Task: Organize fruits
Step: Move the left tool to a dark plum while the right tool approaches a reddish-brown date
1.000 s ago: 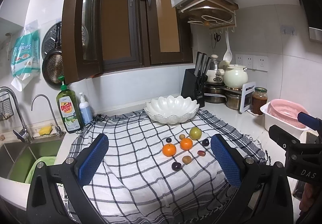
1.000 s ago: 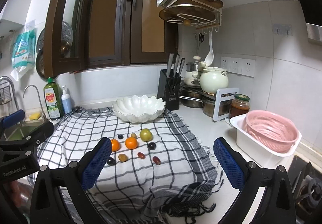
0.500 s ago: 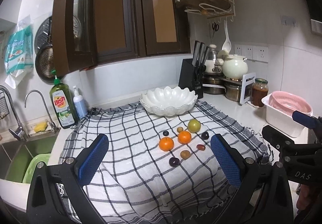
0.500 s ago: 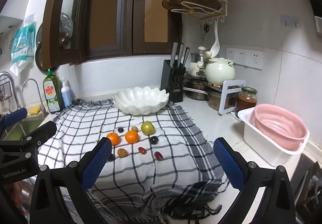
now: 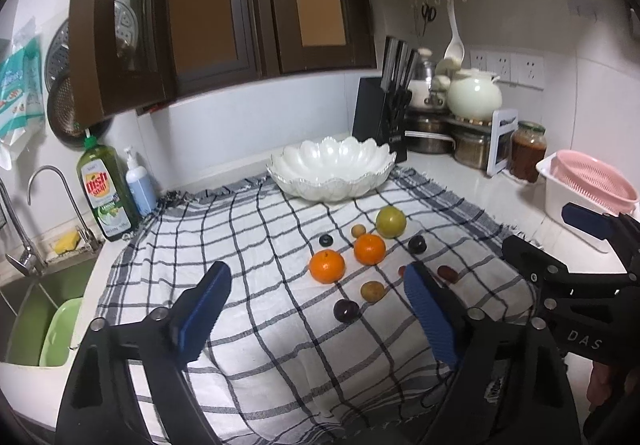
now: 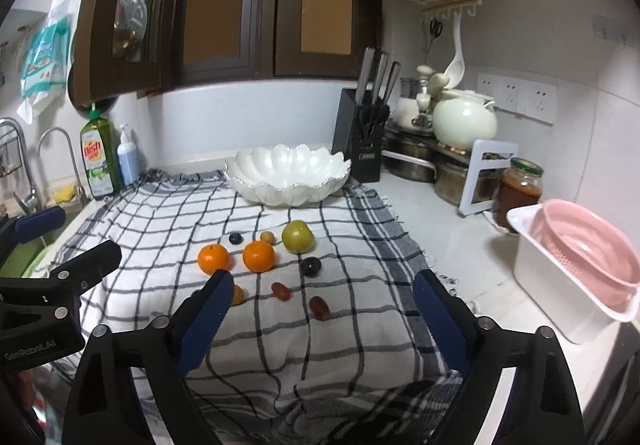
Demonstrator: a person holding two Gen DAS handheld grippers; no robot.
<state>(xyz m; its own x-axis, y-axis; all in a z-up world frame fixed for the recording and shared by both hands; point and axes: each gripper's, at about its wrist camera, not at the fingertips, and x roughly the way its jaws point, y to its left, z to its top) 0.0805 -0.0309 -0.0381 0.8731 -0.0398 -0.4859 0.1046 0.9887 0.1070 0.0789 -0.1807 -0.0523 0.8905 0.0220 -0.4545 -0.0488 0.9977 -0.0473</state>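
Both the left gripper point(image 5: 316, 309) and the right gripper point(image 6: 324, 309) are narrowing their jaws over the checked cloth point(image 5: 248, 245), grasping nothing. The fruits point(image 5: 327, 266) lie mid-cloth, the white bowl point(image 5: 332, 175) at its far edge; better to pick one fruit each and straddle it squarely.

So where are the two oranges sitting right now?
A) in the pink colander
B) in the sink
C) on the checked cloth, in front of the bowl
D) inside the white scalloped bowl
C: both oranges lie on the checked cloth, in front of the white bowl, which shows no fruit in it.
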